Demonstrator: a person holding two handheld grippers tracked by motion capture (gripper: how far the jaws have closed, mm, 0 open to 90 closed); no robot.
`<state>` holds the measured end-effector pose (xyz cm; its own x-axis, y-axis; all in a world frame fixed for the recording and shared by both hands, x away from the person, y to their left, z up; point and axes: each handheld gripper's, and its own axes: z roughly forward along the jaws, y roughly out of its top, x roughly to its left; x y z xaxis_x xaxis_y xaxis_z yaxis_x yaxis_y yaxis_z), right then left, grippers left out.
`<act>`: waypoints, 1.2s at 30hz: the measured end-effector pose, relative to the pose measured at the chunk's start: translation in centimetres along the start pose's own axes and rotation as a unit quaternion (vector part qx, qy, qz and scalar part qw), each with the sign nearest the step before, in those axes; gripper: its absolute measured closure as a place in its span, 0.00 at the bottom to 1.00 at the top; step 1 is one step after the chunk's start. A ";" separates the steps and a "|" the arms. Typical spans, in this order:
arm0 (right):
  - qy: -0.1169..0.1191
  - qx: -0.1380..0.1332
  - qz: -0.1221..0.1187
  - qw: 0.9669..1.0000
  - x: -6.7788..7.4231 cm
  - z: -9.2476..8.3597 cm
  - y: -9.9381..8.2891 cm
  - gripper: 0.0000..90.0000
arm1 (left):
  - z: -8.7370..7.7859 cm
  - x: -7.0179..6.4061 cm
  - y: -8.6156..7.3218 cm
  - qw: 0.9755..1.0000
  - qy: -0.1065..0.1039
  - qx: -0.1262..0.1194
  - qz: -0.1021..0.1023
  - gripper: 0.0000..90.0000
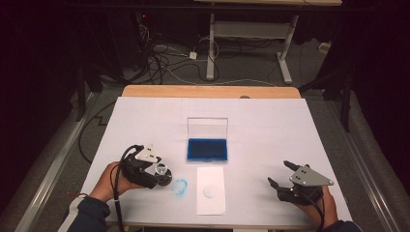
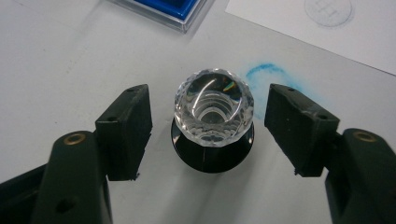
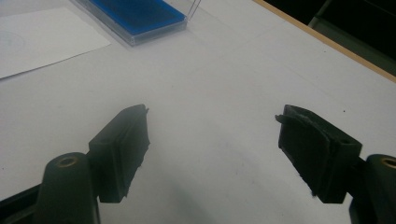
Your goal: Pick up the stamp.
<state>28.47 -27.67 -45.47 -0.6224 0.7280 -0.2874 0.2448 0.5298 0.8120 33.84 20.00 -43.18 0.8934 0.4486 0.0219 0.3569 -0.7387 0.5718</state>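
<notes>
**Stamp between parted jaws on the white counter**

On the white-covered counter (image 1: 145, 116), the left tool (image 2: 208, 123) stands wide around a faceted clear-knobbed, black-based stamp (image 2: 214, 116), untouched. Beside it: blue smudge (image 1: 180, 186), white paper sheet (image 1: 211, 191). Behind, an open clear case holds a blue ink pad (image 1: 207, 149). Right tool (image 3: 212, 149) wide, empty.

I find no legible text, brand, number or sign in any view. The one candidate is a faint circular stamp impression (image 2: 328, 10) on the white paper sheet (image 1: 211, 190), which lies just in front of the blue ink pad (image 1: 207, 149); its inner marks are too pale and blurred for me to read. A blue ring smudge (image 1: 180, 186) just left of the sheet carries no characters.
</notes>
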 end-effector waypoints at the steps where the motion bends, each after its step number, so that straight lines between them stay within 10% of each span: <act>1: 0.001 0.000 0.000 1.000 0.0 0.0 0.0 0.27 | 0.1 0.1 0.0 1.000 -0.004 0.001 -0.002 0.37; 11: 0.005 0.003 0.000 1.000 0.0 0.1 0.0 0.27 | 0.4 0.6 0.0 1.000 -0.023 -0.004 -0.007 0.59; 36: 0.006 0.000 0.001 1.000 -0.1 0.0 0.0 0.28 | 0.1 0.3 -0.2 1.000 0.001 -0.022 0.007 0.60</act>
<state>28.56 -27.71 -45.45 -0.6310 0.7240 -0.2788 0.2470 0.5282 0.8124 34.05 20.28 -43.35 0.8974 0.4400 0.0324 0.3323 -0.7223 0.6065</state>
